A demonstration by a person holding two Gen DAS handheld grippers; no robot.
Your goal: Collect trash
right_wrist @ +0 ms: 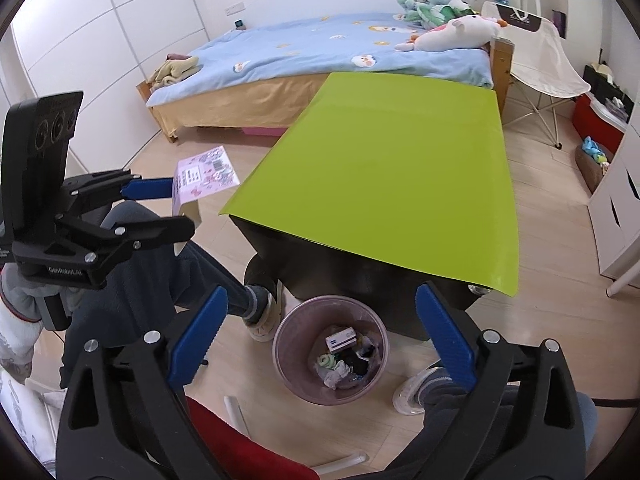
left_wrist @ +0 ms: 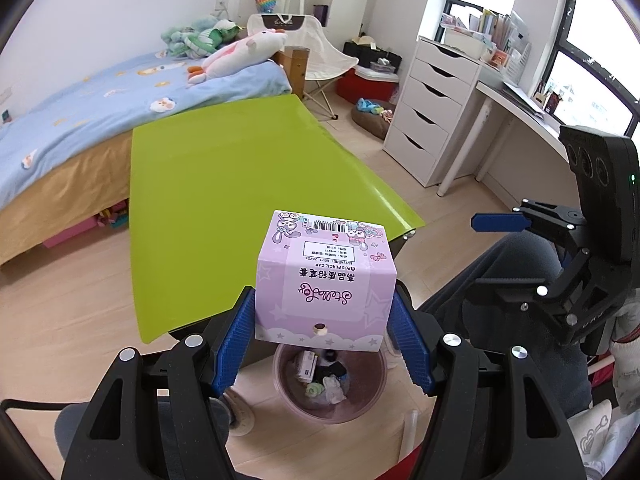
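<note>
Pink box point(left_wrist: 325, 280) gripped in left claw point(left_wrist: 323, 320) above bin point(left_wrist: 362, 408) at six o'clock, right claw point(right_wrist: 320, 344) open, empty; off-centre release risks bouncing off rim.

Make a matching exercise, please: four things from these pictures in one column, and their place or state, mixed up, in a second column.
Things:
1. pink box
2. right claw
3. waste bin
4. white plush toy

Places or states:
a. lies on the blue bed
b. stands on the floor, with trash inside
c. held between the left claw's blue pads
d. open, with nothing in it

Pairs: 1-c, 2-d, 3-b, 4-a
</note>
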